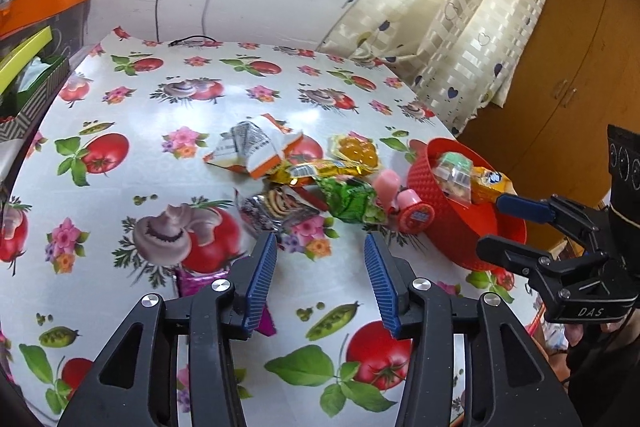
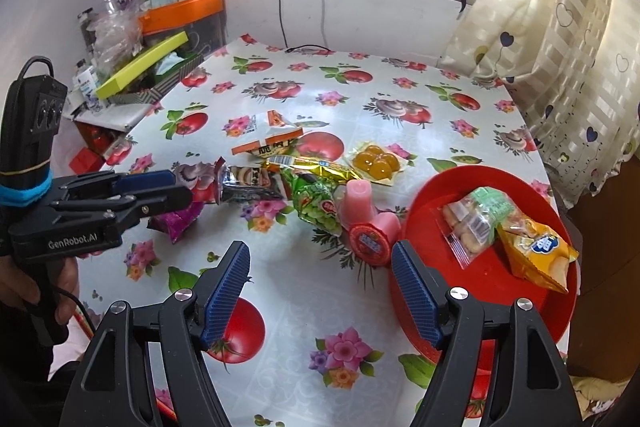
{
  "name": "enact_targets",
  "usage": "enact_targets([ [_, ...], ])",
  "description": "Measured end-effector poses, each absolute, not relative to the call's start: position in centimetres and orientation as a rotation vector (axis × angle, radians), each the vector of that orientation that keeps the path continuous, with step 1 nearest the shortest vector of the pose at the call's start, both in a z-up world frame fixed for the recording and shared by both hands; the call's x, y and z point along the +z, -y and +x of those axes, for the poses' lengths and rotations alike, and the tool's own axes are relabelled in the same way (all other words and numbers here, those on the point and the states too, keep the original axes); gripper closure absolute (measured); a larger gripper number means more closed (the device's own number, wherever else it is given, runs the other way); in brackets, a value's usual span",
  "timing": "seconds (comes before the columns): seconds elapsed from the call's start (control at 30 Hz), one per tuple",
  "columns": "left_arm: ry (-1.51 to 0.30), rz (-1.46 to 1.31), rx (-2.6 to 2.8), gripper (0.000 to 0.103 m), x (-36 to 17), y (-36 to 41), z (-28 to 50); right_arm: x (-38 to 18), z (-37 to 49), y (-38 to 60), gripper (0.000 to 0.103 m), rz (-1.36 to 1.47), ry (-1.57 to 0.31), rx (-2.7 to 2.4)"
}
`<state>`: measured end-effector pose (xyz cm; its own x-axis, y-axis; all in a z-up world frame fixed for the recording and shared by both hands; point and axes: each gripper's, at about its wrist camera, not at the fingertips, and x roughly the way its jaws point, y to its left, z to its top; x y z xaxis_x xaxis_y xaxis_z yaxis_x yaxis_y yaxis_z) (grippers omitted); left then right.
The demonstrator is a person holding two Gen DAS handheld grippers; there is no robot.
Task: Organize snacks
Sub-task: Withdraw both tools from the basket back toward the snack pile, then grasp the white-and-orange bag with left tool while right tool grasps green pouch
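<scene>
Pink bottle (image 2: 362, 205) lying, red cap (image 2: 369, 243) toward camera, beside red bowl (image 2: 452, 183)

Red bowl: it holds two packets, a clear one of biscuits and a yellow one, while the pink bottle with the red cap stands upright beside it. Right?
Not quite. The pink bottle lies on its side beside the red bowl, red cap toward the camera, as the right wrist view shows. The rest holds: the bowl holds a clear biscuit packet and a yellow packet.
</scene>
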<state>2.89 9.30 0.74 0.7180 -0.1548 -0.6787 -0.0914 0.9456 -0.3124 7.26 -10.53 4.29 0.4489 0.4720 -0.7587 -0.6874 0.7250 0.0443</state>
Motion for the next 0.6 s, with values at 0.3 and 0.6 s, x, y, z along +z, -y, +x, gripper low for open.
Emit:
enact_targets([
  [0.3,-0.778,-0.377,-0.010,0.056,0.6,-11.1,3.7,4.0,8.3,9.8,0.032,-0.274,-0.853,0.737],
  [0.6,-0.802,-0.394,0.003,0.056,-0.3,-11.9,5.1,3.0,9.8,9.0,0.032,-0.253,-0.878,0.746],
])
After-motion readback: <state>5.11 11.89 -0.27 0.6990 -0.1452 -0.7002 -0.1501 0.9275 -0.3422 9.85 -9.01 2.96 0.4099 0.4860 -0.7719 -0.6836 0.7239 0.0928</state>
